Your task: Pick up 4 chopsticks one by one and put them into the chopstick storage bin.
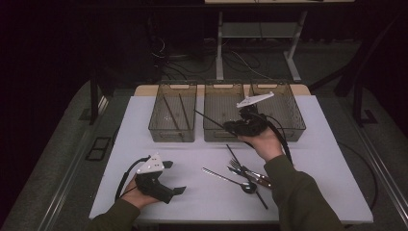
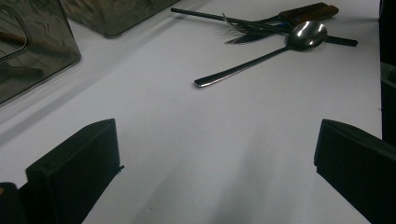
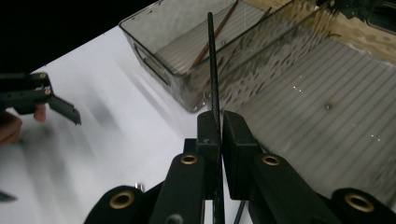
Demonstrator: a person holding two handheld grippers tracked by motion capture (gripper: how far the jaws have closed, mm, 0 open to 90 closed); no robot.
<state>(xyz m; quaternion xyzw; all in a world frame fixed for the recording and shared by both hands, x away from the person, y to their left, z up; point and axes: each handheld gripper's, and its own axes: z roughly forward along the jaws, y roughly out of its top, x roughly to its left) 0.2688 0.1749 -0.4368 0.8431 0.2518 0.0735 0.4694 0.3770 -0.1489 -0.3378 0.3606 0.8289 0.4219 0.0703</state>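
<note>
Here the right gripper (image 3: 218,125) pinched a black chopstick (image 3: 212,60) above the middle bin (image 1: 222,111); the left gripper (image 1: 169,179), jaws wide, rested well short of it.

My table (image 1: 159,192) sits in a lit patch while the room around it falls to near black. Glare glints on the spoon (image 2: 306,35) bowl. The clear bins (image 3: 299,107) ripple and distort what lies behind them. My other hand (image 3: 11,126) smears with motion blur, and shadows stay soft.
</note>
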